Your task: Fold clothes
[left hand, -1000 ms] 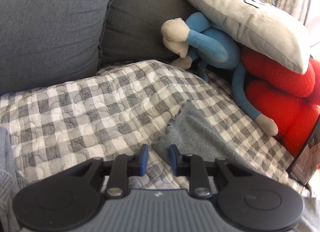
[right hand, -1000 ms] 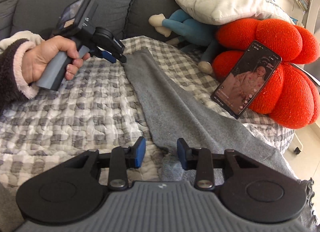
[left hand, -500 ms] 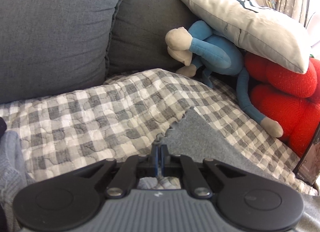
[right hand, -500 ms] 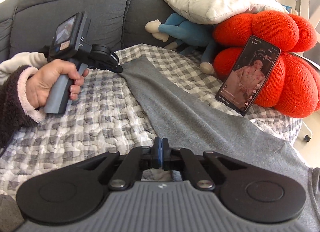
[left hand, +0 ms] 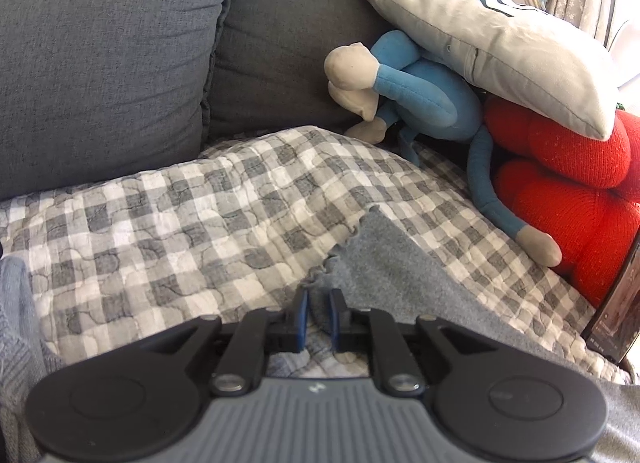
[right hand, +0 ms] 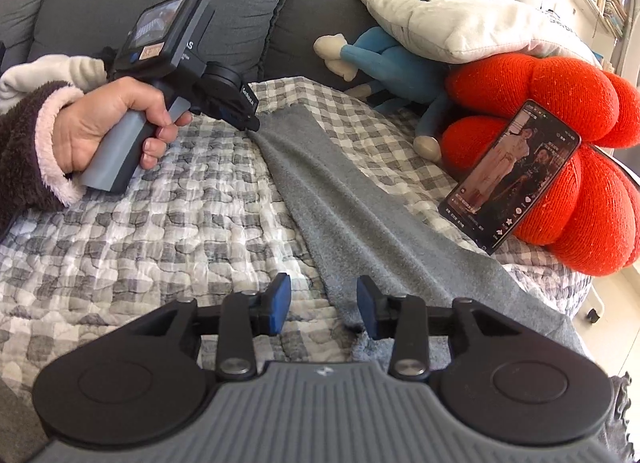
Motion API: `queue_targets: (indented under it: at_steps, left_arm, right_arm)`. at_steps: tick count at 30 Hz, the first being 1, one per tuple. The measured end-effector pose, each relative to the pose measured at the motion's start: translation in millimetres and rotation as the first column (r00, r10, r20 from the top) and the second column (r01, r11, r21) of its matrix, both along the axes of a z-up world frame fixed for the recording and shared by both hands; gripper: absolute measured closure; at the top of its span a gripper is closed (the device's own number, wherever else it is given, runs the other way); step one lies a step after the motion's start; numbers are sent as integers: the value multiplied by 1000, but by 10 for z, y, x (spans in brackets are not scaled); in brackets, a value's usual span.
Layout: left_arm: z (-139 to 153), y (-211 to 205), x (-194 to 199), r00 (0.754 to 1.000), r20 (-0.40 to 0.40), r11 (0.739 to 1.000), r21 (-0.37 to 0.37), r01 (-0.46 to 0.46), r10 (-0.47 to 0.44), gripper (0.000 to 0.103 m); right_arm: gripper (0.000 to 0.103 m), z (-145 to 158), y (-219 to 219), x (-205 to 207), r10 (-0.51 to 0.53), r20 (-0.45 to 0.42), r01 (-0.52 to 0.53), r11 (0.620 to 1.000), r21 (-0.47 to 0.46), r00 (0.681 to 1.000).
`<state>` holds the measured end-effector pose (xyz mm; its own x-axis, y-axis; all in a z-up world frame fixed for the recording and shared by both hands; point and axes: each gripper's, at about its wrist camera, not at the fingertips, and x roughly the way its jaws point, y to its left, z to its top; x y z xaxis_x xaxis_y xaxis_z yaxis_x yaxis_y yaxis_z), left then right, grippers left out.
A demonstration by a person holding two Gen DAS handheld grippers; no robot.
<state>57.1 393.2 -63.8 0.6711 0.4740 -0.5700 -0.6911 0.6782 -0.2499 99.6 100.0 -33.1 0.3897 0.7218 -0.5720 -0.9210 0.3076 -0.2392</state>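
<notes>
Lying stretched in a long strip across the checked quilt (right hand: pixel 140 231) on the sofa, the grey garment (right hand: pixel 360 199) looks laid out but not yet folded. At its far frilled corner the left hand-held gripper (left hand: pixel 318 313) has its jaws opening, narrowly parted with the cloth edge between them. Nearer, the right hand-held gripper (right hand: pixel 322 305) is also opening, wide apart, with the garment's near edge lying between the pads unpinched. Judging by this, every fold is yet to be made.

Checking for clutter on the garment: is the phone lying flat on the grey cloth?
No, the phone stands propped against the red cushion, beside the grey cloth.
</notes>
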Motion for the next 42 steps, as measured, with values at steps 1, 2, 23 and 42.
queue_targets:
  at_steps: [1, 2, 23, 42]
  left_arm:
    - [-3, 4, 2, 1000, 3, 1000, -1, 1, -1, 91]
    - [-7, 8, 6, 1000, 4, 1000, -1, 2, -2, 91]
    - [77, -82, 66, 999, -47, 992, 126, -4, 10, 99]
    - [316, -474, 99, 983, -163, 978, 178, 110, -81, 52]
  right_arm:
    - [73, -27, 30, 8, -3, 16, 3, 1000, -13, 1000]
    - [83, -54, 60, 21, -10, 32, 11, 1000, -24, 999]
    - [98, 88, -95, 215, -14, -210, 30, 997, 71, 978]
    - [59, 337, -268, 97, -98, -254, 128, 986, 105, 962]
